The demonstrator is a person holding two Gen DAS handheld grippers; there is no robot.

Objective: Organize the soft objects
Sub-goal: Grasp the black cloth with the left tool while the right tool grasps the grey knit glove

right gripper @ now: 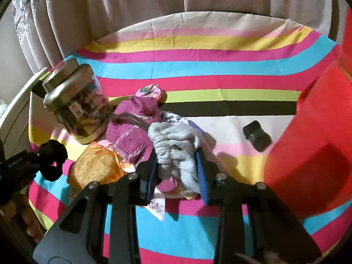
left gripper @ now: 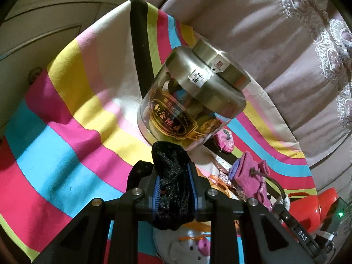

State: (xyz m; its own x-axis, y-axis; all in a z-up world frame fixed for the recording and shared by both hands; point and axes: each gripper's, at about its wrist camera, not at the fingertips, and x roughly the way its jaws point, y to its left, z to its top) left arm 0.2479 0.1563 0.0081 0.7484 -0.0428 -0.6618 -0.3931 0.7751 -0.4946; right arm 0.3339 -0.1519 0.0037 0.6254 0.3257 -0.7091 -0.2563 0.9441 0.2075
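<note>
Grey herringbone knit, bunched, crumpled

Readable text: little, mostly on the jar and one gripper.
The jar carries a black-and-gold label with Chinese characters, not clearly legible; the right gripper's body reads "DAS".

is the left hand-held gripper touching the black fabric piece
Touching: the left wrist view shows the left hand-held gripper with both blue pads pressed against the black fabric piece.
</note>
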